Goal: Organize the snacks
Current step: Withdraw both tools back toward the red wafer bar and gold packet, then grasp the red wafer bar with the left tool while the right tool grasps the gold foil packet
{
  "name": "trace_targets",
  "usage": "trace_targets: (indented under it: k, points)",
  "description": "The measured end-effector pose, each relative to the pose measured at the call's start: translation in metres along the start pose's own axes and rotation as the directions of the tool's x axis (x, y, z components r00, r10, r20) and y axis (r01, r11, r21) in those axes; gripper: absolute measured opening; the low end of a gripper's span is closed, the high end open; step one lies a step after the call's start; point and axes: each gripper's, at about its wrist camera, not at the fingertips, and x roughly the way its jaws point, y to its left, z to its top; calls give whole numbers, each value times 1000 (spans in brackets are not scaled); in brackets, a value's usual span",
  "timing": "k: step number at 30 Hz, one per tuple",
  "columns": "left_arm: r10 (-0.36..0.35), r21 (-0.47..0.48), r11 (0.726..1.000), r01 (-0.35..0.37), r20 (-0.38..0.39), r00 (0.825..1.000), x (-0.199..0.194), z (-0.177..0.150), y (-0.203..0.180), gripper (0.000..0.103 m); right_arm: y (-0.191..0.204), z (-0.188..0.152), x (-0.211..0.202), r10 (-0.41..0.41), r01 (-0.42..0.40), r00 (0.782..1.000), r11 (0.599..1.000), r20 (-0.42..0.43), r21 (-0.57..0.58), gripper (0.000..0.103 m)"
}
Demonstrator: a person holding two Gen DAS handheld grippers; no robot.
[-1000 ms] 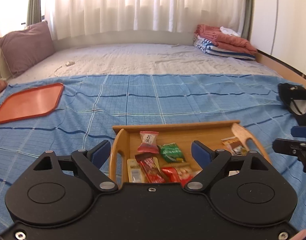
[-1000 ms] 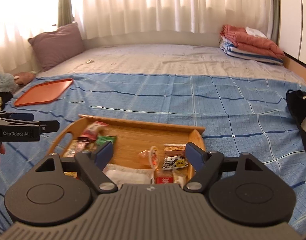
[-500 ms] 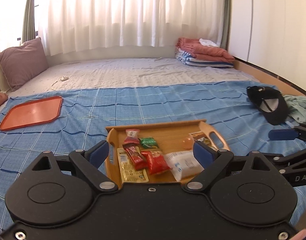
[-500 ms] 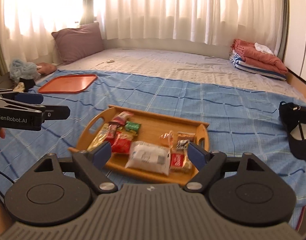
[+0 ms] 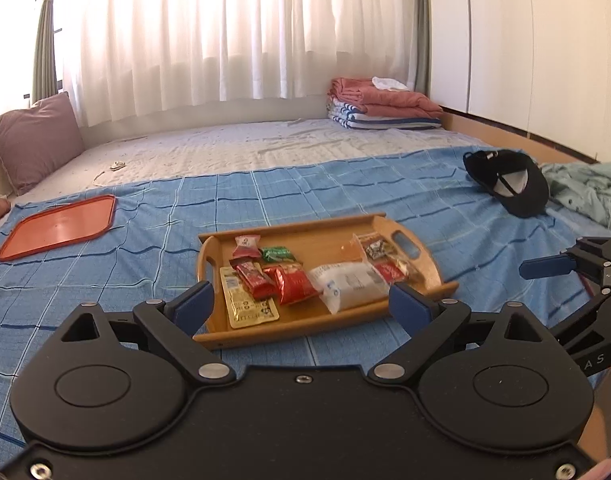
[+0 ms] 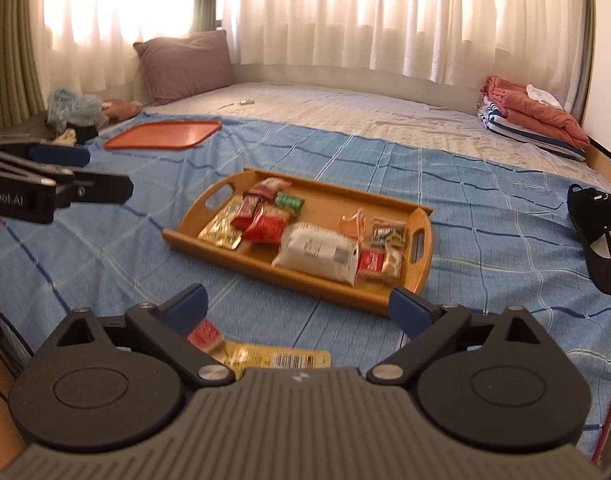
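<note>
Glossy, crinkled snack packets (image 5: pixel 293 284) fill the oblong wooden tray (image 5: pixel 305 330), seemingly loosely.

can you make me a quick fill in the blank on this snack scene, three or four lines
1. The snacks lie in a ____ tray with a handle hole at each end.
2. The empty flat tray farther back on the blue blanket is ____ in colour.
3. The largest packet in the tray, the pouch, is mostly ____.
4. The black item lying on the blanket off to the right is a ____.

Missing words: wooden; orange; white; cap
</note>
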Motion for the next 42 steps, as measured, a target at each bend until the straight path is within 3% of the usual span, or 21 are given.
trace_targets:
  k: [7, 14, 22, 30, 42]
  points:
    - [-26, -12, 1000, 25, -54, 998, 19, -32, 0, 95, 5, -34, 16, 26, -27, 999, 999, -29, -19, 103]
    - [-105, 24, 994, 107, -97, 990, 38, -64, -5, 96, 8, -59, 31, 8, -9, 998, 1000, -57, -23, 103]
    - [-161, -2, 987, 161, -122, 980, 64, -87, -13, 100, 7, -78, 47, 4, -6, 996, 1000, -92, -14, 103]
    - [-122, -10, 992, 122, -173, 977, 95, -104, -23, 101, 9, -91, 58, 9, -12, 993, 1000, -120, -27, 103]
    - [-119, -65, 992, 107, -223, 967, 136, -118, -23, 102, 5, -100, 68, 34, -36, 988, 999, -148, -14, 103]
